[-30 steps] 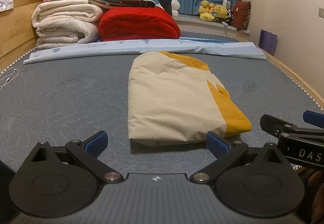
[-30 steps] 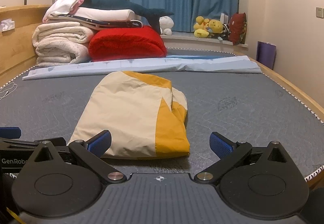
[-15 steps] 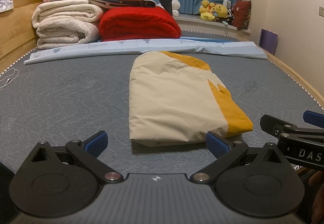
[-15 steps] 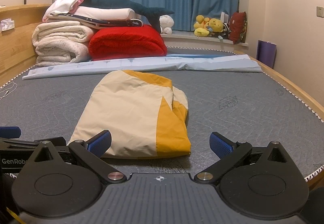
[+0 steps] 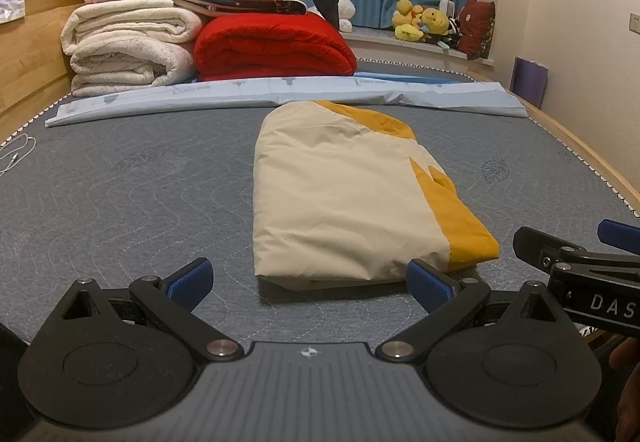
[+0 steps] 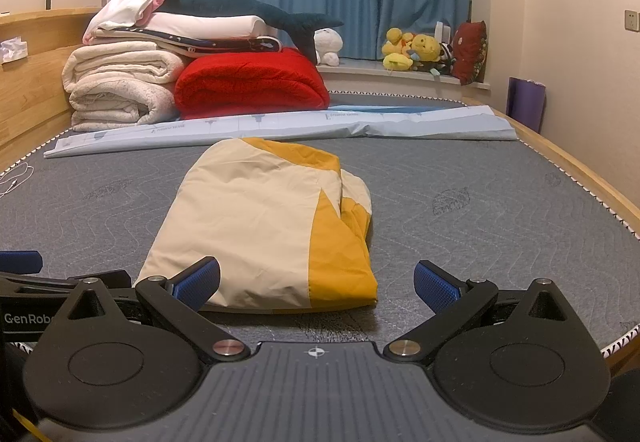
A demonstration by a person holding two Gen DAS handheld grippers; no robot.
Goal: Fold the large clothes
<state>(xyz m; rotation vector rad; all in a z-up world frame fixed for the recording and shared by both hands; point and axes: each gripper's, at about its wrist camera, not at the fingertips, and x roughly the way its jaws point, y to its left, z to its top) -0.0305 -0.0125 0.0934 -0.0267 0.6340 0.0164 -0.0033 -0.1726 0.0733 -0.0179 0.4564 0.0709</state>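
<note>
At the far left a stack of folded blankets point(image 5: 128, 42), cream and nubbly, sits against the wooden headboard, with a plush red one point(image 5: 272, 48) beside it. The left claw point(image 5: 308, 280) hangs released just above the bed point(image 5: 120, 194), fingers wide, nothing between them. Ahead of it lies the garment point(image 5: 340, 194): a cream and mustard piece of thin, smooth, slightly crinkled cloth, folded into a long rounded-top rectangle on the grey quilted mattress. The right claw point(image 6: 316, 282) is likewise released and empty, its near edge of the garment just in front. Both claws are clear of the cloth, so the fold looks finished or nearly so. If another fold is wanted, the next move calls for pinching the two near corners and carrying them toward the far end.
</note>
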